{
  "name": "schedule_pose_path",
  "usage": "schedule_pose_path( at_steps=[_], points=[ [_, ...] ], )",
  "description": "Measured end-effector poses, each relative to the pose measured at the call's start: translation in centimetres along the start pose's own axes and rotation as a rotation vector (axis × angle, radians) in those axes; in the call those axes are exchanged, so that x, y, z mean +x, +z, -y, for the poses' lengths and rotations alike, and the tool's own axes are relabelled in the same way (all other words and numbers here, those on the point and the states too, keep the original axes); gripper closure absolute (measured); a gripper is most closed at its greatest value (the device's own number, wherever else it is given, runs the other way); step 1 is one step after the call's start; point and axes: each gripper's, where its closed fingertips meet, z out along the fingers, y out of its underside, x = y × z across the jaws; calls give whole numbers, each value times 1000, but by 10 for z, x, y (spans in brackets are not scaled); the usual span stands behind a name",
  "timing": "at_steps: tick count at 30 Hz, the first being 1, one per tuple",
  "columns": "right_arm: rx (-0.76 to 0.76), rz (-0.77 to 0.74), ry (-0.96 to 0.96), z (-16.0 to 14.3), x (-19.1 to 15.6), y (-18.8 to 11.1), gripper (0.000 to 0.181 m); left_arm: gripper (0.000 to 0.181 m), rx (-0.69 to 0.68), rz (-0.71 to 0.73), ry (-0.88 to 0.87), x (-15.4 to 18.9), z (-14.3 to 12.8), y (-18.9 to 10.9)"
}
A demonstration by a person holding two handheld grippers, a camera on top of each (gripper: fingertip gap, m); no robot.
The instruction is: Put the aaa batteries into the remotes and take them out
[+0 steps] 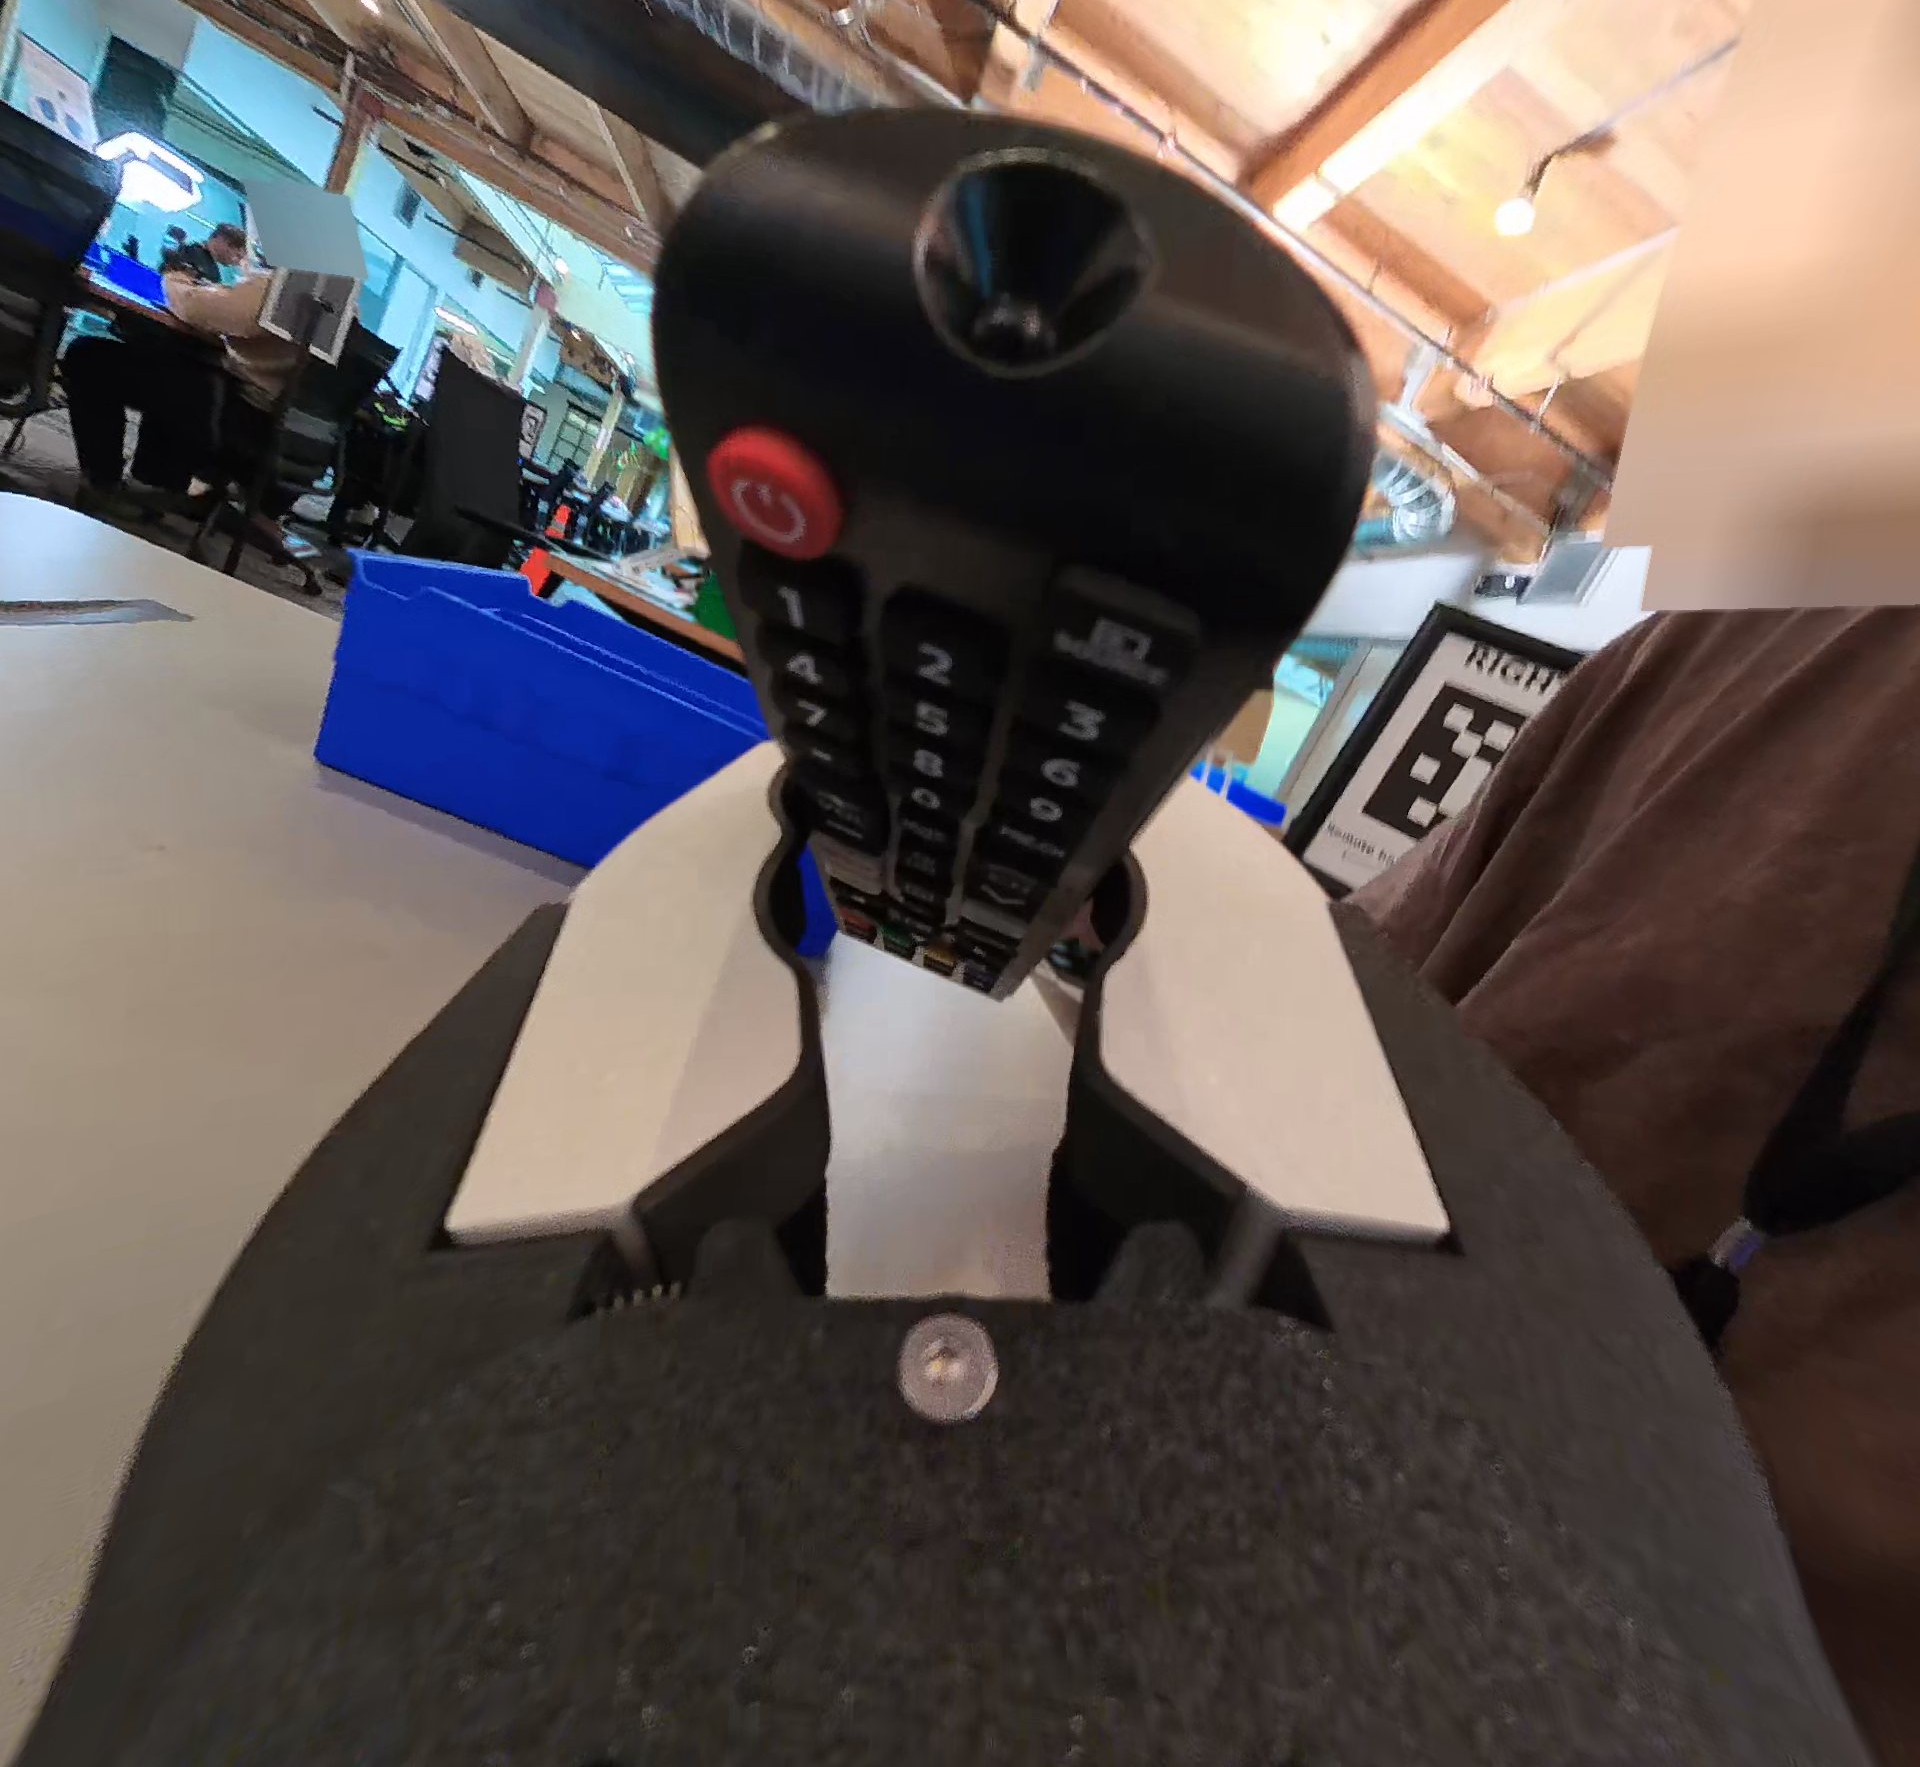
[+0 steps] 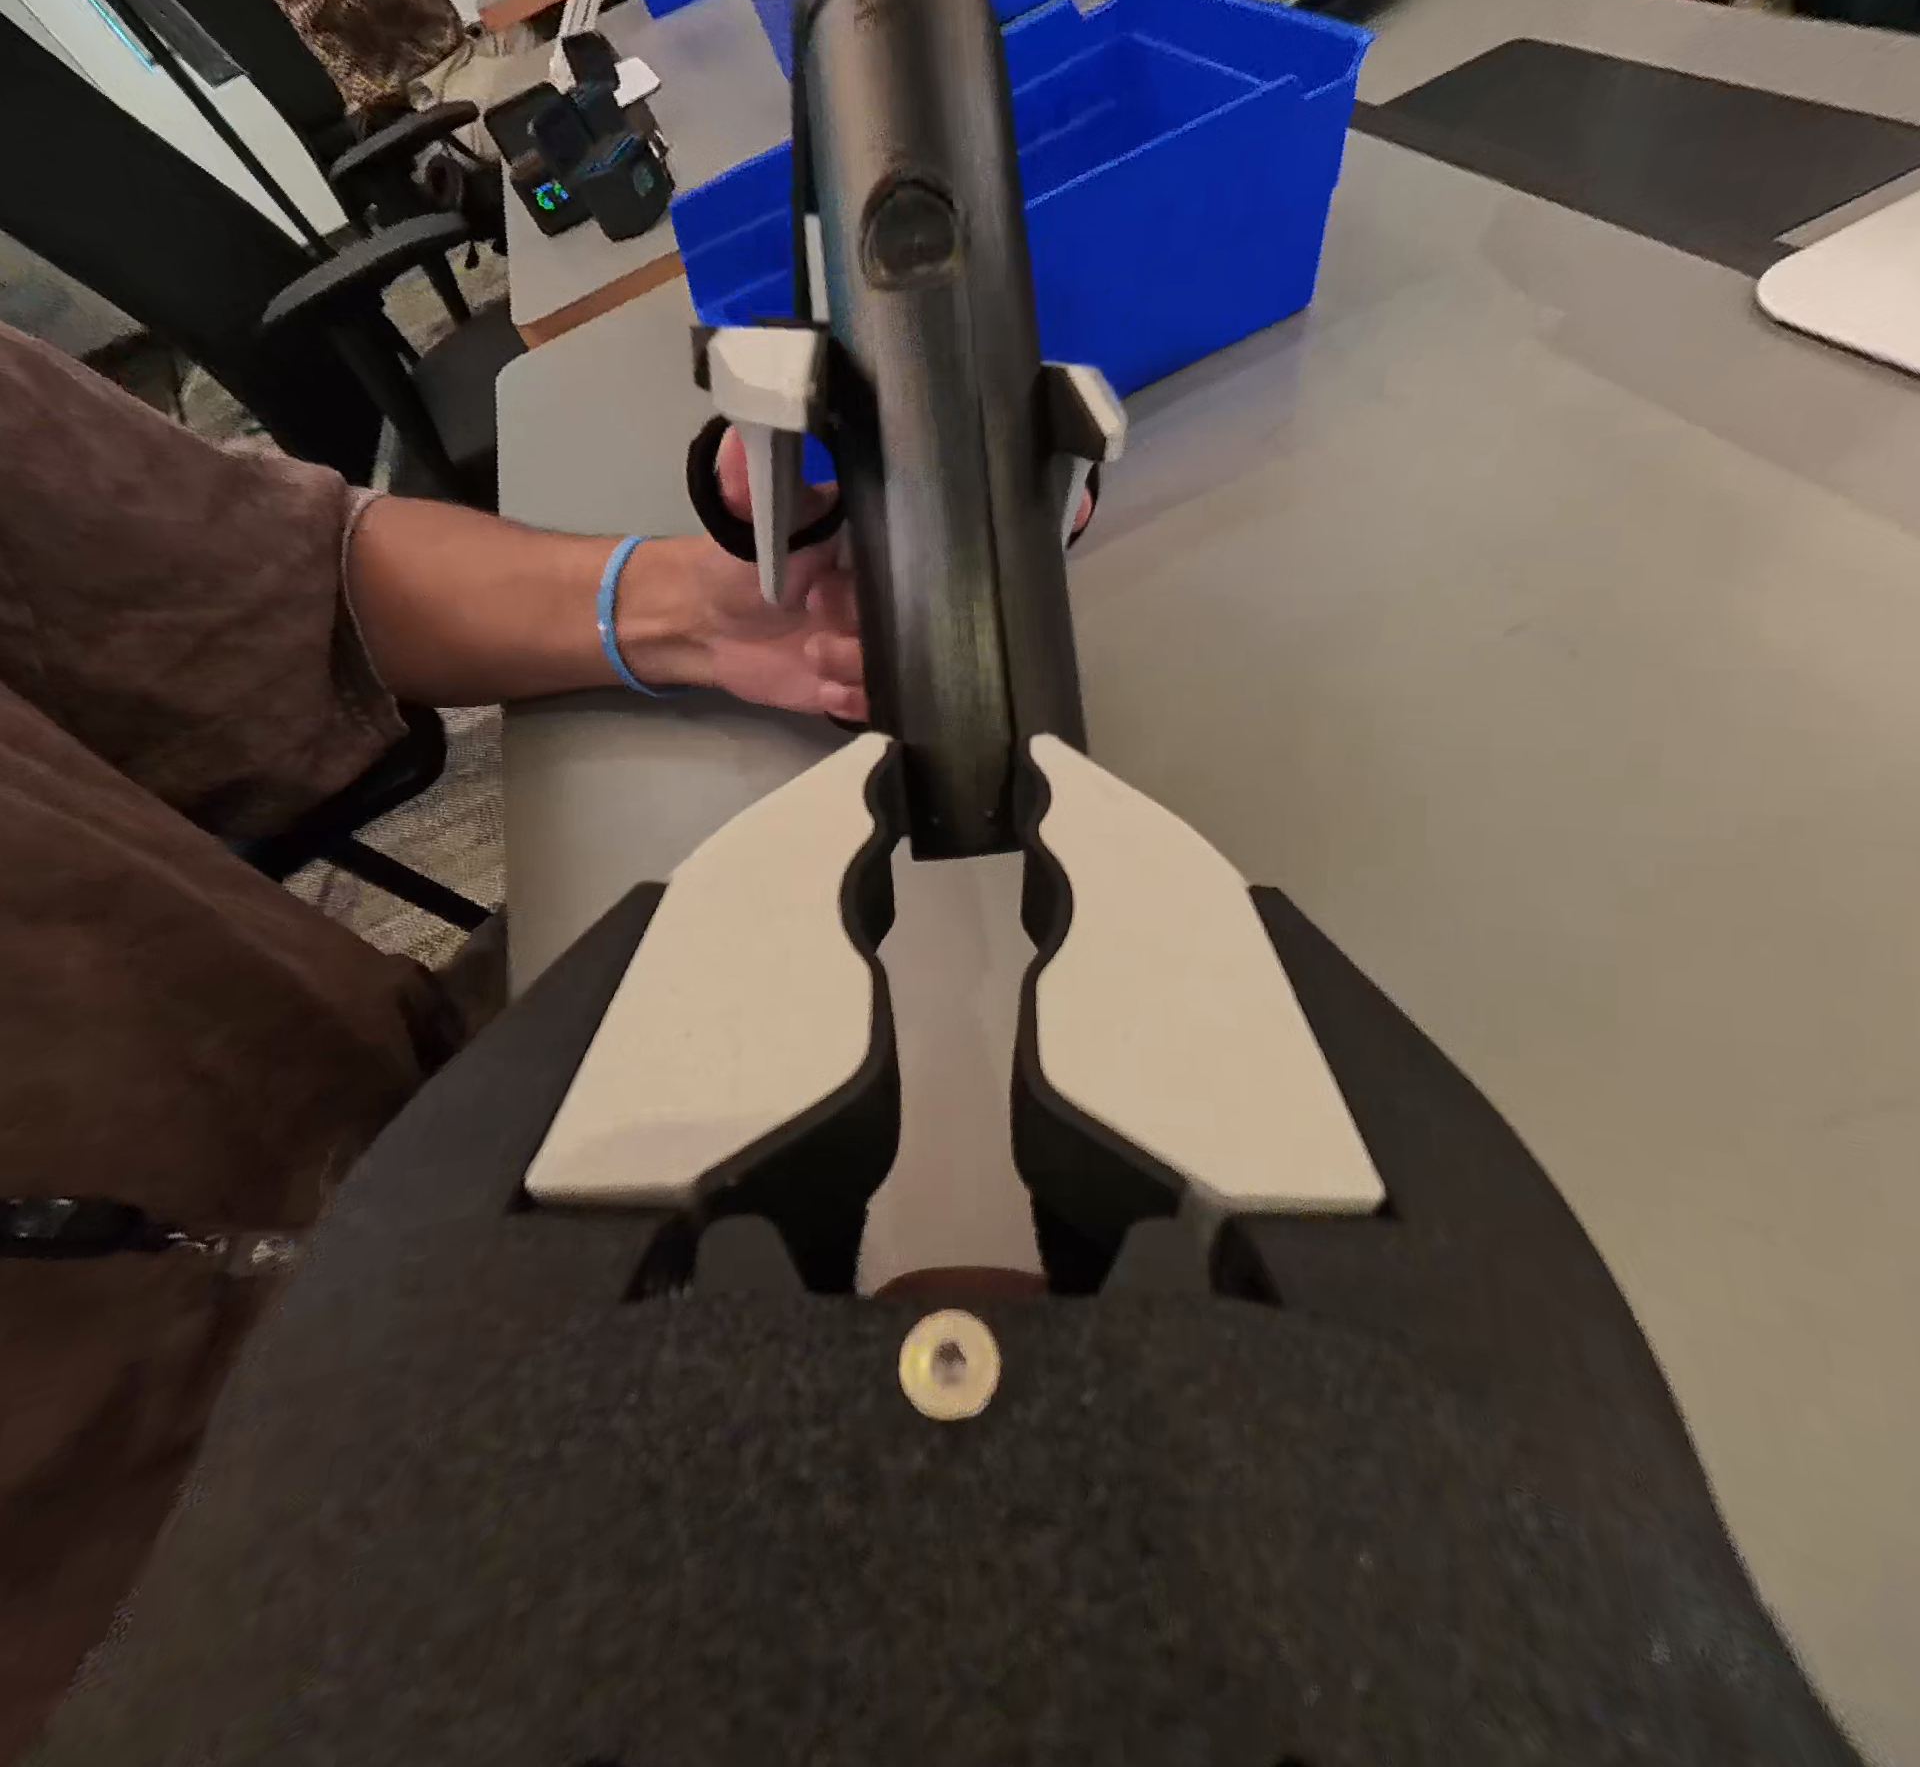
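Between the white fingertips of the left gripper (image 1: pixel 951 844) a black remote (image 1: pixel 997 512) is clamped across its width, button face toward that camera and its red power key up and to the left of the pinch. The remote rears up and away from the fingers, its rounded top end tilted toward the lens, while its lower end sticks out just past the fingertips on the near side. This gripper is pitched upward, so its view looks over the grey table (image 1: pixel 156 886) toward the ceiling, with a blue bin (image 1: pixel 520 720) beyond its left finger.

From the right wrist view, the right gripper (image 2: pixel 961 798) pinches the near end of the same remote by its thin edges, its jaws drawn narrow around it. Farther along the remote, ahead of the right fingertips, the left gripper's white fingers (image 2: pixel 764 382) grip both sides. A hand (image 2: pixel 769 626) with a blue wristband (image 2: pixel 615 616) reaches in from the left of the right gripper, beneath that far grip. No batteries can be made out in either view.
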Motion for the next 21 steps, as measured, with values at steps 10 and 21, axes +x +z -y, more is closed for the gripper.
schedule_pose_path(
  at_steps=[10,21],
  points=[
    [-98,4,67,8,-2,-2,161,128,71,-27,-62,2,7,1],
    [-43,91,93,25,-14,9,159,138,204,-94,-185,3,19,-2]
  ],
)
